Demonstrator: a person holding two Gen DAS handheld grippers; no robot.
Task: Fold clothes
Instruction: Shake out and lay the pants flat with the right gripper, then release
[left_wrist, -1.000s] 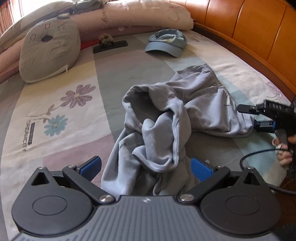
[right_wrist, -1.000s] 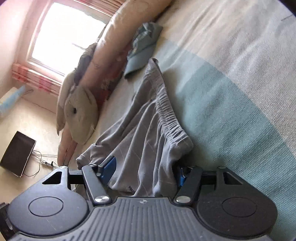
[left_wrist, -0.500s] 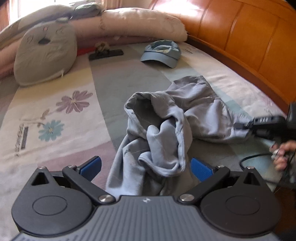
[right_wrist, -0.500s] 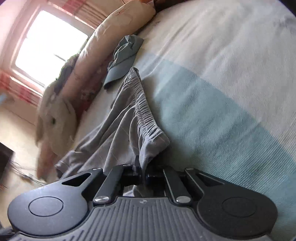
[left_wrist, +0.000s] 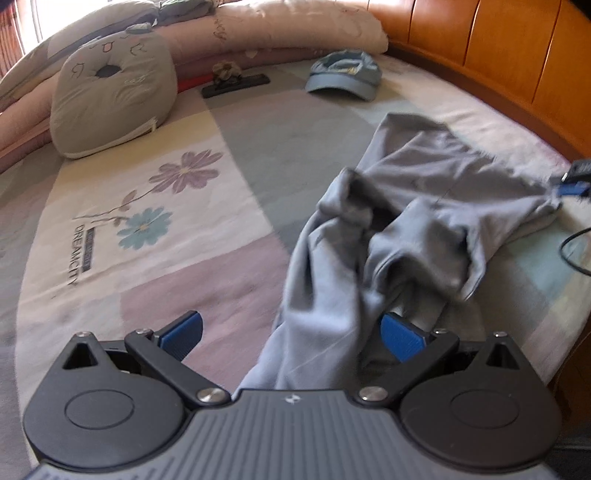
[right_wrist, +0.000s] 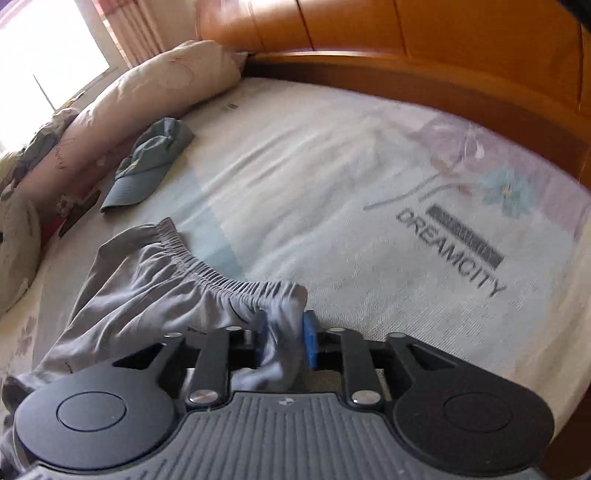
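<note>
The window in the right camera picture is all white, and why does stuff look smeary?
Right wrist view: the window is blown out by daylight, and the wooden headboard and bed sheet are smeared by motion blur. Left wrist view: the grey shorts look soft and blurred, and the fisheye lens bends the bed's edge into a curve.

My bed lies bare along its near left edge and through the middle. The cushion and cap block the far edge, the wooden headboard walls one side, and crumpled grey trousers fill the right.
</note>
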